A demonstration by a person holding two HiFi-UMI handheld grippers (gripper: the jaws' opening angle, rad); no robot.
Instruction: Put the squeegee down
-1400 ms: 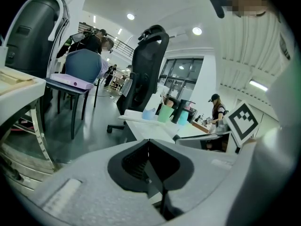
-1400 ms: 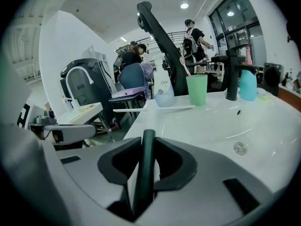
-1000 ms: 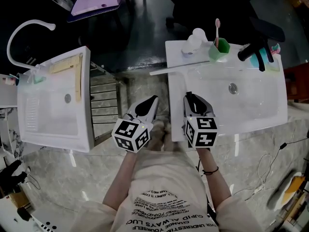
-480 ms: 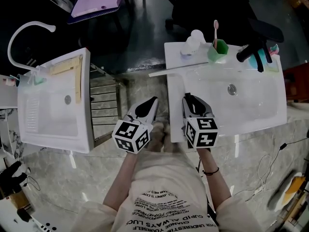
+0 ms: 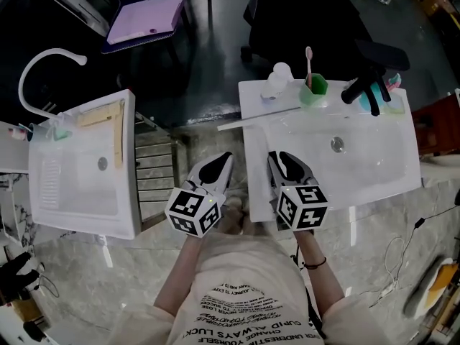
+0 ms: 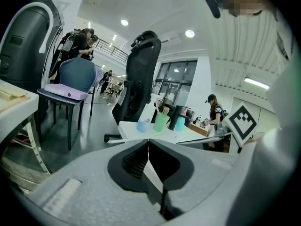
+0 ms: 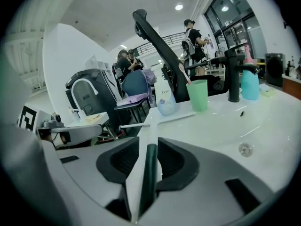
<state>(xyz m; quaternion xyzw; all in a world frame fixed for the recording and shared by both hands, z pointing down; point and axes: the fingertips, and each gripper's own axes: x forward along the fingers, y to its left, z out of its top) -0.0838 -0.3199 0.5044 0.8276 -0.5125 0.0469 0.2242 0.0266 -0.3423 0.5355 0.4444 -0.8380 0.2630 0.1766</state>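
The squeegee (image 5: 266,115) is white and T-shaped. Its blade (image 7: 174,118) lies across the back left of the white sink (image 5: 374,167), and its handle (image 7: 148,173), dark green at the near end, runs back along the sink's left rim. The right gripper (image 5: 276,155) stands over that rim with its jaws opening. The handle sits in the gap of the right gripper (image 7: 148,147), and the pads do not press on it. The left gripper (image 5: 228,154), seen closer in its own view (image 6: 148,142), hangs left of the sink over the floor, shut and empty.
Behind the blade stand a white bottle (image 5: 277,81), a green cup with a toothbrush (image 5: 313,92), a black faucet (image 5: 363,85) and a teal bottle (image 5: 374,103). A second white sink (image 5: 79,164) is at the left. A chair with a purple folder (image 5: 144,13) stands beyond.
The head view has drifted, so the sink sits a little higher and further left in it. Both grippers hold almost the same places. The squeegee has not moved.
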